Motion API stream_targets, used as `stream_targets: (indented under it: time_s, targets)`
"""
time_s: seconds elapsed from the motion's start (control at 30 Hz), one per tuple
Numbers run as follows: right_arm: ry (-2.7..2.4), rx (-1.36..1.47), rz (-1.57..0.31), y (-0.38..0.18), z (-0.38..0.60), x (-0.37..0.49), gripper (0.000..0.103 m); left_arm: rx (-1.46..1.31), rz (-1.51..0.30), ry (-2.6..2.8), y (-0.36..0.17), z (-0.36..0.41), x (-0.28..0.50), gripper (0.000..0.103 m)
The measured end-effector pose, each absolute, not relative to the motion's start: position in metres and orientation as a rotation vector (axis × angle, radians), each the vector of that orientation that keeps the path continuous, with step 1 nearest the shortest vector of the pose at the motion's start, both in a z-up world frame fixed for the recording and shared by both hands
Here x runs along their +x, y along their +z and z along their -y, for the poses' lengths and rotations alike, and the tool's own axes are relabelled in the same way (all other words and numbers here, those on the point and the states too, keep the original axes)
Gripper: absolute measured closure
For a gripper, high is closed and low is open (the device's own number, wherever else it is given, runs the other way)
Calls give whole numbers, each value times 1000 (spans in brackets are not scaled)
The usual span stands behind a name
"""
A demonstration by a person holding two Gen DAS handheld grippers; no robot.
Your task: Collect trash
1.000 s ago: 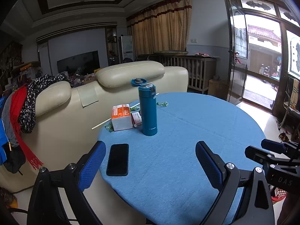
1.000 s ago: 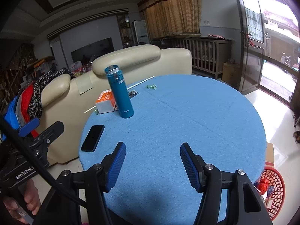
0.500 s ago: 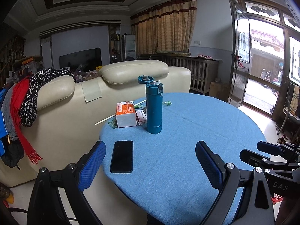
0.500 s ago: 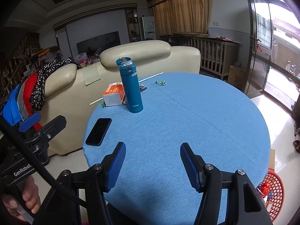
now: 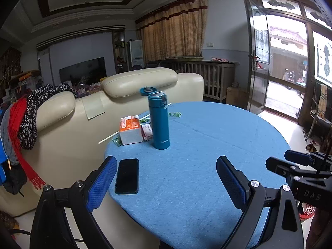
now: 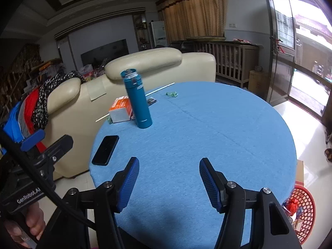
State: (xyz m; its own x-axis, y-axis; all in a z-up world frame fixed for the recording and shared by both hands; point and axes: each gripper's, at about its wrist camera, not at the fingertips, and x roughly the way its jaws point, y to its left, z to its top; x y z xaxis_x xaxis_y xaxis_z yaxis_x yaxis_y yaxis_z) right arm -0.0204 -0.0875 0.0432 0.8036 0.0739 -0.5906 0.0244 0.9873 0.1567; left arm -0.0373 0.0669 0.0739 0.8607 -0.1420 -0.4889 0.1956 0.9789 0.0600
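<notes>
Now bottle [image 5: 159, 122] slightly lower in view

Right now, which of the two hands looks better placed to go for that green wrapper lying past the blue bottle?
Probably the right gripper: its view shows a bare stretch of table to the green wrapper. The left gripper faces the bottle and box. Both are open.
</notes>
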Motion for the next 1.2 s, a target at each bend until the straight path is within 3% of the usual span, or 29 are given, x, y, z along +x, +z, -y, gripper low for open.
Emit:
stream_targets:
  time_s: [1.2]
  targets:
    - [-20, 286, -602, 48, 146, -36, 39, 230, -473, -215, 89, -15, -57, 7]
